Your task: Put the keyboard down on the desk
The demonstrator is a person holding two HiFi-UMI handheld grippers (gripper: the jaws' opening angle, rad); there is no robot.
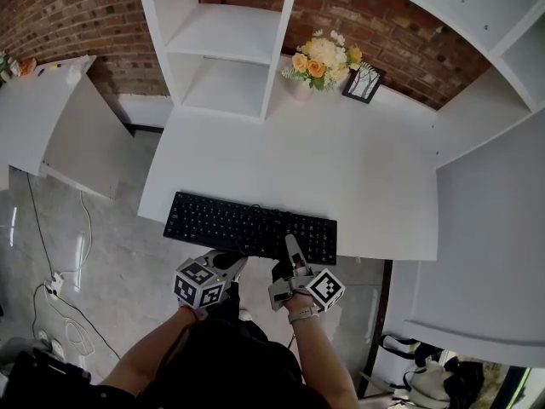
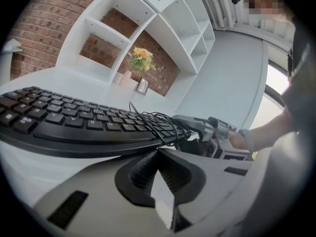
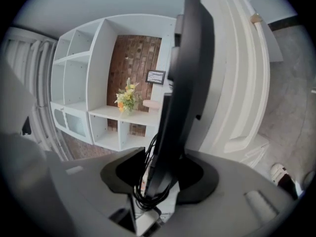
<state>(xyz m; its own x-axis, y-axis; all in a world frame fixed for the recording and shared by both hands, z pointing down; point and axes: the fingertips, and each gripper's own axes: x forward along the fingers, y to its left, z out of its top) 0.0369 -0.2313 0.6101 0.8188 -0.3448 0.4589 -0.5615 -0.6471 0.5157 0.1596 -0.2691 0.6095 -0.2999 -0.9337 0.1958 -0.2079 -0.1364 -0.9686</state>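
Far left in the head view, a white side cabinet (image 1: 51, 118) is standing against the brick wall (image 1: 60, 15), with loose wires (image 1: 64, 301) lying on the grey floor below it. The left gripper (image 1: 238, 264) is hovering just off the desk's front edge, pointing at the keyboard's near side. Its 2 jaws are sitting fully together with nothing between them, and the left gripper view is showing the pads meeting just below the keyboard's front edge, apart from it.

The black keyboard (image 1: 247, 224) is lying keys-up on the white desk (image 1: 341, 169), along its front edge and left of centre. A thin black cable (image 2: 158, 120) is bunching in loops over its right end.

The right gripper (image 1: 291, 256) is reaching over the keyboard's right front corner. Its 2 jaws are standing wide apart, with the keyboard's edge and the cable loops sitting between them. The pads are not looking pressed onto either side, so it is gripping nothing.

Behind, a white shelf unit (image 1: 226, 49) is standing at the desk's back. To its right, a vase of flowers (image 1: 322, 58) and 1 small picture frame (image 1: 364, 82) are sitting near the wall.
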